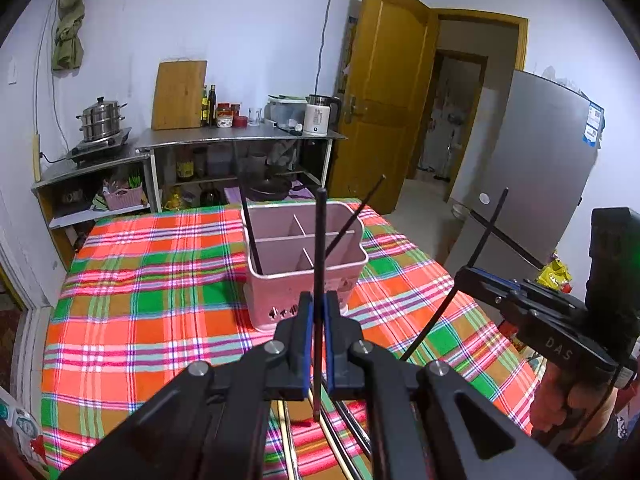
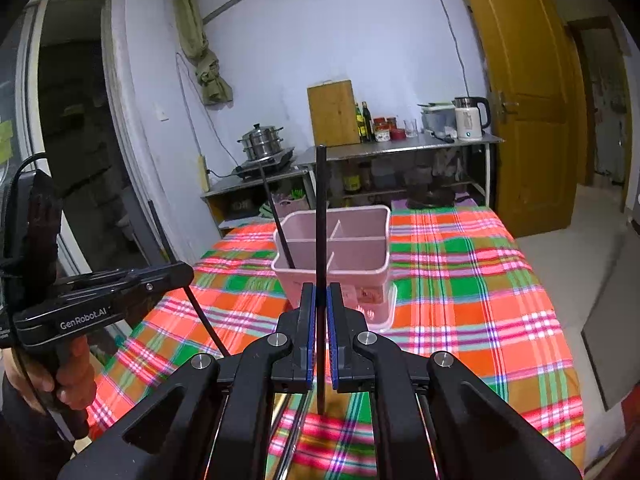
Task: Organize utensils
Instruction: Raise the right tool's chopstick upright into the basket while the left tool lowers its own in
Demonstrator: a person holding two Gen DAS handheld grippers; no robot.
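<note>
Plaid tablecloth (image 1: 132, 320) covers the work surface. Pink divided holder (image 1: 304, 268) stands on it, with one black chopstick (image 1: 251, 232) leaning inside a near compartment. Left gripper (image 1: 319, 312) is clamped on an upright black chopstick (image 1: 320, 248). Right gripper (image 2: 321, 320) is likewise clenched on an upright black chopstick (image 2: 321, 216), both just before the holder

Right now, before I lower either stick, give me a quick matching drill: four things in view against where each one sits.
Things:
1. left gripper
2. pink caddy
3. kettle
4. steamer pot

Places:
A. on the burner
B. on the plaid cloth
C. metal counter, beside the door
D. clamped on an upright black chopstick

Pairs: 1-D, 2-B, 3-C, 4-A
</note>
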